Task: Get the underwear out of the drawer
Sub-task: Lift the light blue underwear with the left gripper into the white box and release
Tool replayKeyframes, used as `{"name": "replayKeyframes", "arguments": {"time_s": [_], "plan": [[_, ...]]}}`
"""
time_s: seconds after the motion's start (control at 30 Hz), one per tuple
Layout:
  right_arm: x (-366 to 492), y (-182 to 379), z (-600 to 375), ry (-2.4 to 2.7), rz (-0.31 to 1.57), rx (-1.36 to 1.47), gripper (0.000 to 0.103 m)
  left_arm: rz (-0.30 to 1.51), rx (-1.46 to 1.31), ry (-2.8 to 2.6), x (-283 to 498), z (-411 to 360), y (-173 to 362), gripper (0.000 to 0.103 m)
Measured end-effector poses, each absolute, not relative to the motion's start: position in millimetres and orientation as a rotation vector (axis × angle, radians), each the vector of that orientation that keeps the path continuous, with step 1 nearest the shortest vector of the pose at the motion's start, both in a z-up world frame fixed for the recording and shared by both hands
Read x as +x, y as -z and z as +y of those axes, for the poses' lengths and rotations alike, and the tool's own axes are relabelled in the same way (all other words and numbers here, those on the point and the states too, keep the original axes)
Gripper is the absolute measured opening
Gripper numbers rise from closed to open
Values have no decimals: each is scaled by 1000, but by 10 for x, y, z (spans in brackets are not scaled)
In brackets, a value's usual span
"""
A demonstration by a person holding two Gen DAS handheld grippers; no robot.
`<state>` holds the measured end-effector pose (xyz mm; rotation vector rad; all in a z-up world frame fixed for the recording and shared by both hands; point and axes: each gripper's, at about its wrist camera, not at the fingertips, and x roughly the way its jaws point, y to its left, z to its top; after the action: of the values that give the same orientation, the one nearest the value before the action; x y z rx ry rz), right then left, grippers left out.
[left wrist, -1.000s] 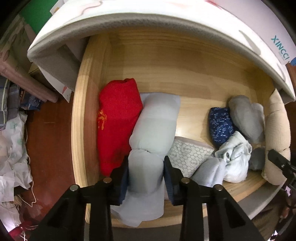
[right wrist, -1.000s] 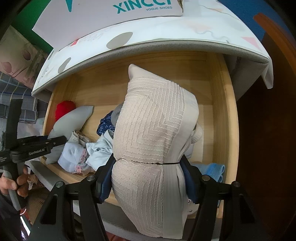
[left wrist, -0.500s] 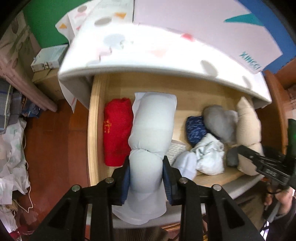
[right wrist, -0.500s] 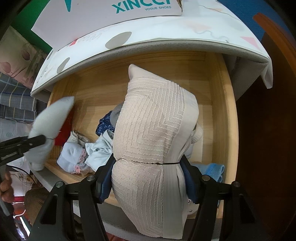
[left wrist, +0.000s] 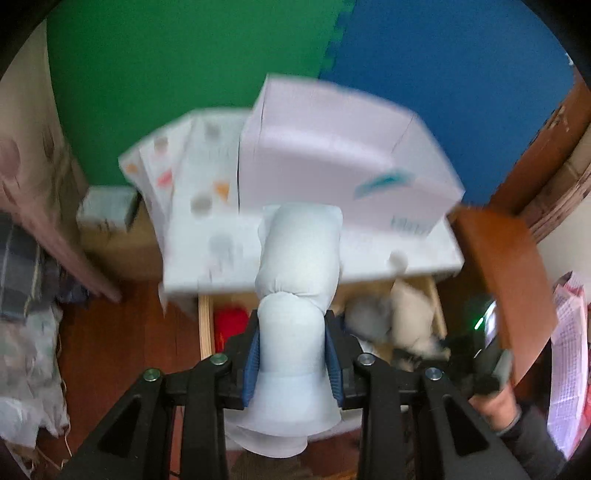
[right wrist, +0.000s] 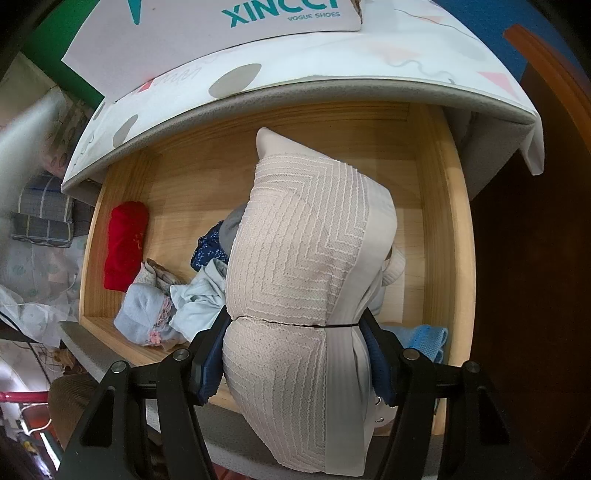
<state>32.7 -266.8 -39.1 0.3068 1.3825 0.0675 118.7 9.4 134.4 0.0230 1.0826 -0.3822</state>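
Above the drawer (left wrist: 205,325), left tool (left wrist: 291,354) grips pale-blue underwear (left wrist: 295,295).

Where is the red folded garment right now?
In the right wrist view, the red garment lies at the left end of the wooden drawer, against its left wall, just above the pale blue bundle.

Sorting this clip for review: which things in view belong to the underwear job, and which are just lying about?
Job:
- pale blue roll, in left tongs
- beige lace bundle, in right tongs
- wooden drawer
- red roll

Lying about:
- shoe box
- plaid cloth
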Motion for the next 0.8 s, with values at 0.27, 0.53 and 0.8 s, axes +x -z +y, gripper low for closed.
{"name": "replayKeyframes", "arguments": {"time_s": [0.27,0.53,0.8], "plan": [[319,372,-2669,-68,1378,309,62,873,24,385,1704,-285,-2085,31],[297,357,-2677,-73,1370,317,62,833,13,353,2534,-678,-1999,31],[289,339,-2704,-77,1355,335,62,899,43,305,3046,-849,-1403,31]]}}
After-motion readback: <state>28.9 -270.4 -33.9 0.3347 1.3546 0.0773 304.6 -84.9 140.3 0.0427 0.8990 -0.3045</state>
